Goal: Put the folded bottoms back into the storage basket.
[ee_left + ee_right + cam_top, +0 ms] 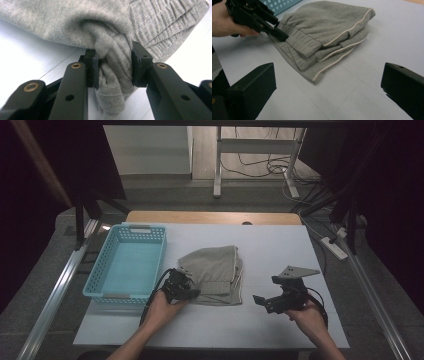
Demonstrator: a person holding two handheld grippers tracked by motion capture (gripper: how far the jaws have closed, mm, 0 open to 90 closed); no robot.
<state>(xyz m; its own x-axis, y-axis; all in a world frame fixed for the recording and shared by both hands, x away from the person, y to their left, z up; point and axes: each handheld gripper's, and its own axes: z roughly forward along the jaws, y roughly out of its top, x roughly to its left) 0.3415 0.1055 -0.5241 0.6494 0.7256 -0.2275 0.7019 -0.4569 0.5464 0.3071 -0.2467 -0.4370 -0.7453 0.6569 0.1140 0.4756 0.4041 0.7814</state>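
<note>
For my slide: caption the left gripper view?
Left gripper shut on a bunched fold of grey garment.

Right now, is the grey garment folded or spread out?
Folded. The grey garment lies in stacked layers with piped edges on the table; the left gripper pinches its ribbed cuff.

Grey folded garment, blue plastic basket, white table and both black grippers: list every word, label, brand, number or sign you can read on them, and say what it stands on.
None can be read in these pictures.
Grey folded knit garment: ribbed cuffs and pale piping, no tag or print showing.
Light blue perforated plastic basket: holes, no lettering.
White table top: plain.
Left gripper, clamped on the garment's ribbed edge, and right gripper, jaws apart: black with brass rivets, no markings visible.
</note>
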